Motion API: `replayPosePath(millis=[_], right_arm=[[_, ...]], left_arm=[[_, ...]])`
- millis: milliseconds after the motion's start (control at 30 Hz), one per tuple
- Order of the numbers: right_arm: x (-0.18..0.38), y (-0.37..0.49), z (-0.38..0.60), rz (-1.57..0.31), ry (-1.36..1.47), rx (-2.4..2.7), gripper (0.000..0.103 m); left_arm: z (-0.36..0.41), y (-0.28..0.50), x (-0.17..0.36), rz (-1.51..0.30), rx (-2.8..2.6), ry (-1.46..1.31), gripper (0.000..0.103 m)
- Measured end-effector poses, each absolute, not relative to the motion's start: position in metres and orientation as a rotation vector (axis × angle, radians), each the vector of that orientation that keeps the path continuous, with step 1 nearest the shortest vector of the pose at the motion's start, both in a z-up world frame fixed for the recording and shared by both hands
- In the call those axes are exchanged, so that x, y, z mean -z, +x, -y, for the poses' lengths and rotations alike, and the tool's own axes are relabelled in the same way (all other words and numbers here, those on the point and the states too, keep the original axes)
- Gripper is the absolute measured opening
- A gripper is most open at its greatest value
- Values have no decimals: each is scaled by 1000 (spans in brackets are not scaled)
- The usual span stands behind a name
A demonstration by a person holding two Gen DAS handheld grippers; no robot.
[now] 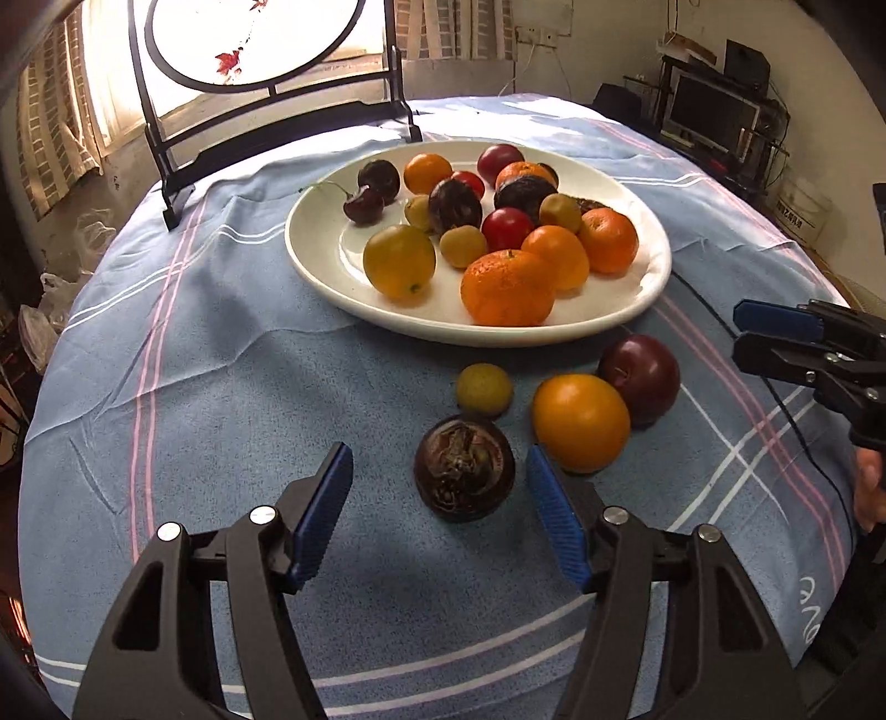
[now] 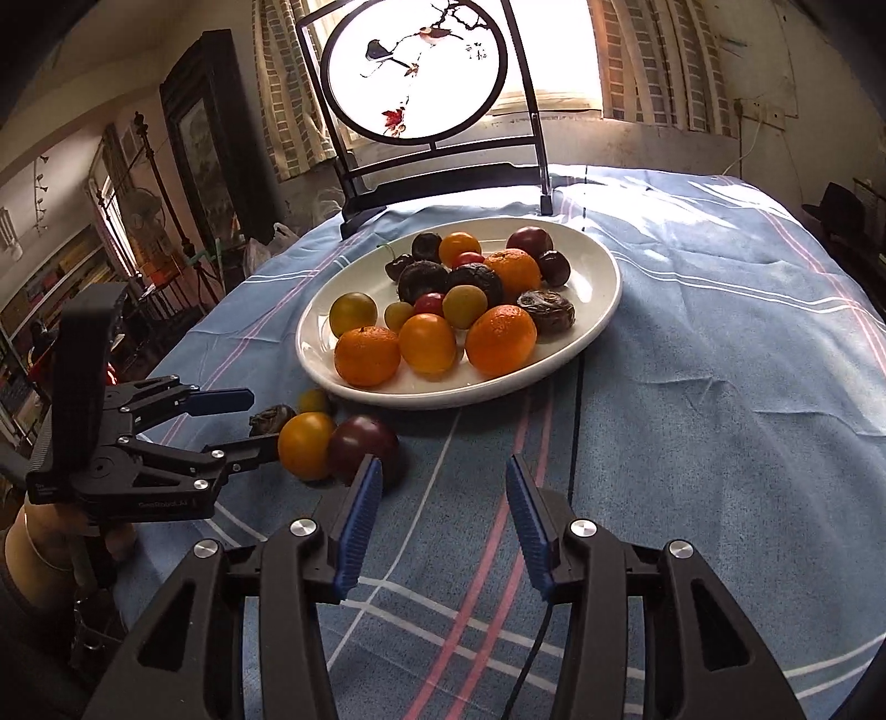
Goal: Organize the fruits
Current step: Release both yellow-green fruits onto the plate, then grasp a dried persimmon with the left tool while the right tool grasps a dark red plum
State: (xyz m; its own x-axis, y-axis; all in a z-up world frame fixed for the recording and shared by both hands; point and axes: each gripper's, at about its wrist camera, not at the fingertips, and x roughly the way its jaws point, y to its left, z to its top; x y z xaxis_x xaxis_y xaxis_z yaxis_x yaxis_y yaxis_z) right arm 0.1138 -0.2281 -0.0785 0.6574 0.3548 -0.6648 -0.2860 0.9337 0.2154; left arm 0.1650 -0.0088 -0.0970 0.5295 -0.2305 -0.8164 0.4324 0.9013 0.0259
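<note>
Four loose fruits are found on the desk point(image 1: 194, 343) at 6 o'clock of the white plate point(image 1: 653, 260): a dark wrinkled fruit point(image 1: 464, 469), a small yellow fruit point(image 1: 483, 389), an orange fruit point(image 1: 580, 422) and a dark red plum point(image 1: 641, 378). The left gripper point(image 1: 440, 515) is held with jaws wide apart, empty, the wrinkled fruit lying between the tips. The right gripper point(image 2: 443, 518) is likewise spread, nothing held.

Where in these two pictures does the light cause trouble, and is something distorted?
Left wrist view: the round screen is blown out white against the window; the plate is evenly lit. Right wrist view: sun patches glare on the tablecloth. Both views: fisheye bends the table edge, and the corners go dark.
</note>
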Motion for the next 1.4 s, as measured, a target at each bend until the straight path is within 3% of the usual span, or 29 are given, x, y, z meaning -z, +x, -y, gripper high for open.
replayPosePath(millis=[67,133,500,767,867,967,1400], right_arm=[[80,114,228,-781,97,-368,47],[82,115,228,-792,94,-367,47],[82,130,179,-846,-65,-425,46],[93,153,180,-920,77,-503,46],[98,157,188,-985,169,-567,39],[99,150,192,-1001,192,-603,38],[23,140,237,-733,179,-461,39]], left_arm=[[9,170,100,-958,410,221,59],[10,169,98,-949,419,225,37],[-7,112,75,-852,447,193,37],[-15,107,82,-883,469,156,37],[-19,109,85,-896,466,127,37],[-22,110,84,-889,463,114,37],[-13,134,41,-793,465,85,37]])
